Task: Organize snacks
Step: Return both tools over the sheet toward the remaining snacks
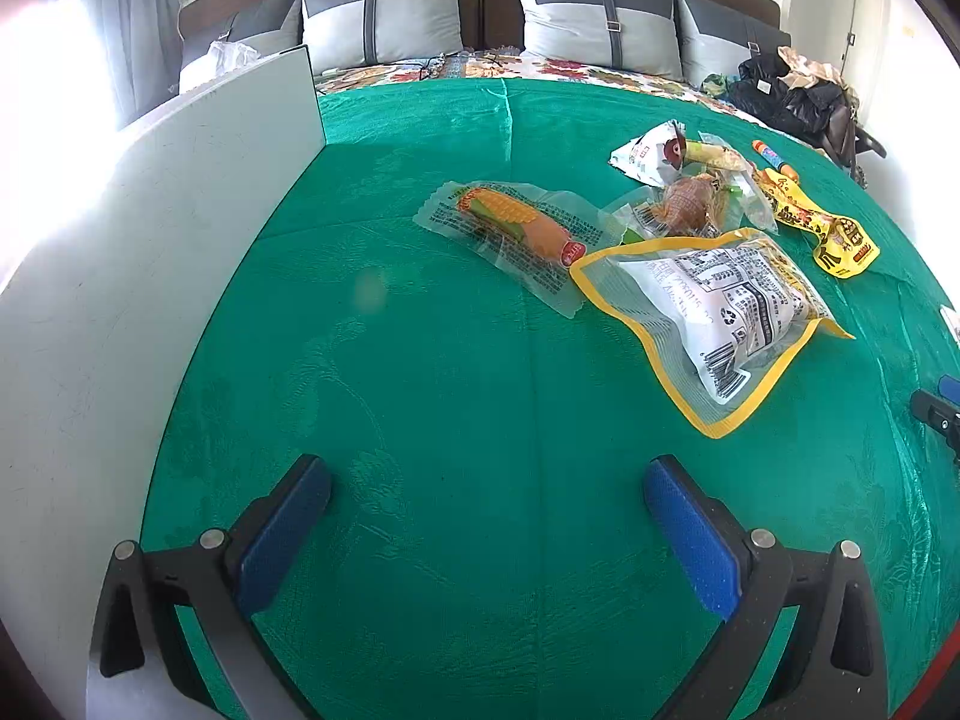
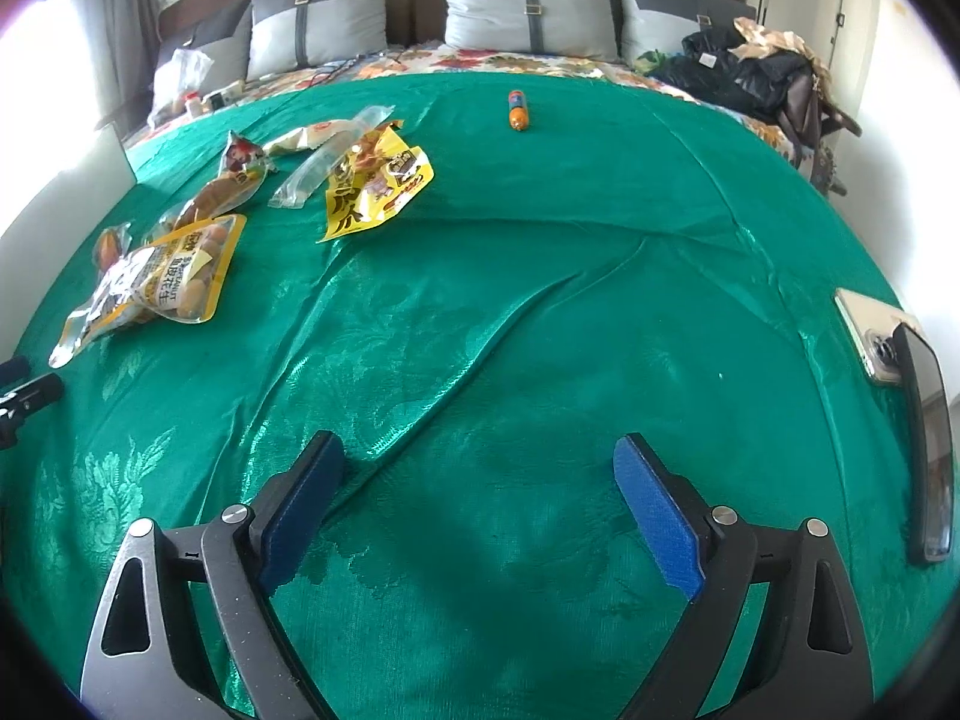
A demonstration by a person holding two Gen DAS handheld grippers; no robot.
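- Left gripper (image 1: 487,483): jaws spread wide, nothing between them, only green cloth (image 1: 456,396) below.
- Right gripper (image 2: 479,459): jaws likewise spread and empty over bare cloth.
- Progress, judged: early. The snacks lie loose in a rough cluster on the cloth and none is held.
- Cluster: corn packet (image 1: 516,228); yellow-edged peanut bag (image 1: 720,312) just beside it, edges overlapping; yellow pouch (image 1: 822,228); white packet (image 1: 645,153) at the far side.
- A small orange sausage stick (image 2: 519,110) lies well apart from the rest.
- White board (image 1: 180,228) stands at the cloth's left edge; purpose cannot be told.
- Left view only: full face of the board, and the corn packet unobstructed.
- Right view only: two phones (image 2: 870,336) at the right edge, and the gap between sausage stick and cluster.
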